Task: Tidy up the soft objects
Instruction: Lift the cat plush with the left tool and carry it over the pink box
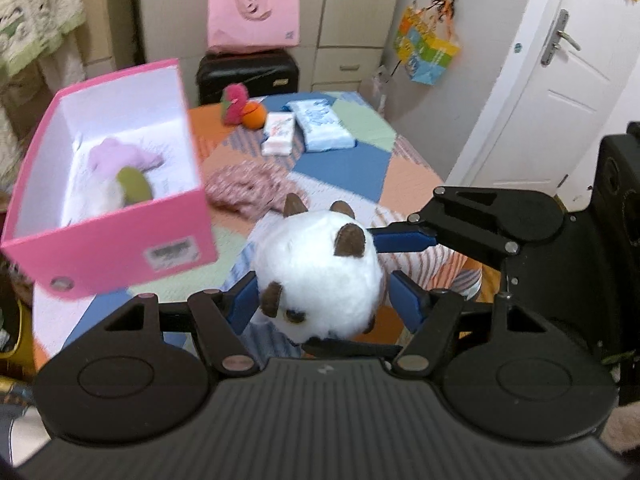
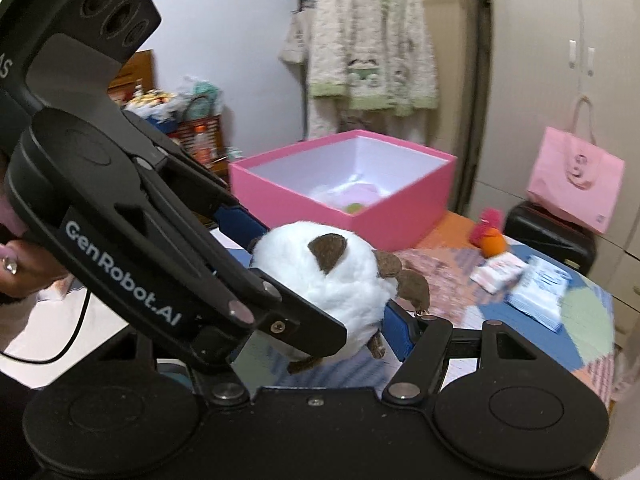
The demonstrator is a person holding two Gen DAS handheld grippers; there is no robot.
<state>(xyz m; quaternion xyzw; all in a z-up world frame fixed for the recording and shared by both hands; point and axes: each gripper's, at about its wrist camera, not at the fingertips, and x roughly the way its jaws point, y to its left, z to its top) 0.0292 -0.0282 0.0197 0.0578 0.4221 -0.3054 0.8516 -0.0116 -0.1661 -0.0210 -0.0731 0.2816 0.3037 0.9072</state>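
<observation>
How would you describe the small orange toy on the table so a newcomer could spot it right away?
Start at the patchwork table and look to its far end, in front of the black suitcase. There a round orange ball sits against a pink and red plush toy, left of two tissue packs. It is the only smooth, plain orange sphere there.

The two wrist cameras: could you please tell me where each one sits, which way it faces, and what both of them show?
Left wrist: on the left tongs, facing down across the patchwork table toward the door; its blue fingers flank the white plush toy.
Right wrist: on the right tongs, facing the hanging pyjamas; the left tongs and a hand cross its left.
Shared: toy, pink box, pink bag.
</observation>
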